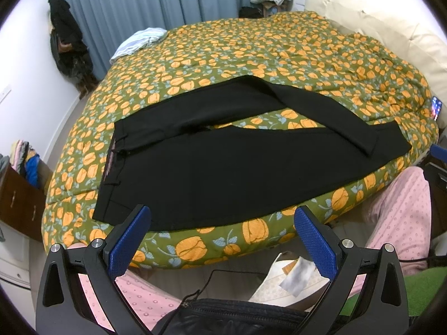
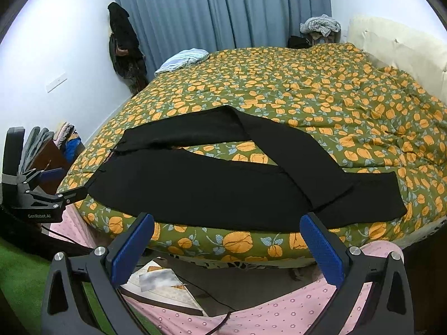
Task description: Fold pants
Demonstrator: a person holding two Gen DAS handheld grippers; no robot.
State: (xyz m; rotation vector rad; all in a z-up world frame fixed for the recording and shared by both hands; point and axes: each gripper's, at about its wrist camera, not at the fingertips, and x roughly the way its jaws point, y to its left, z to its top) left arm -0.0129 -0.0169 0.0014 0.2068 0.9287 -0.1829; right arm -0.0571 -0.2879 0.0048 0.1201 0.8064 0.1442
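Black pants lie flat on the flowered bedspread, waistband to the left, legs running right. The far leg bends across and overlaps the near leg by the hems. In the right wrist view the same pants stretch along the bed's near edge. My left gripper hovers open just off the bed's near edge, in front of the seat and near leg, touching nothing. My right gripper is open too, held before the near leg's lower half, empty. The left gripper's body shows at the left edge near the waistband.
A person's knees in pink dotted trousers press against the bed's near side. A striped cloth lies at the far left corner. A cream headboard stands right, a phone by it. Papers and a cable lie on the floor.
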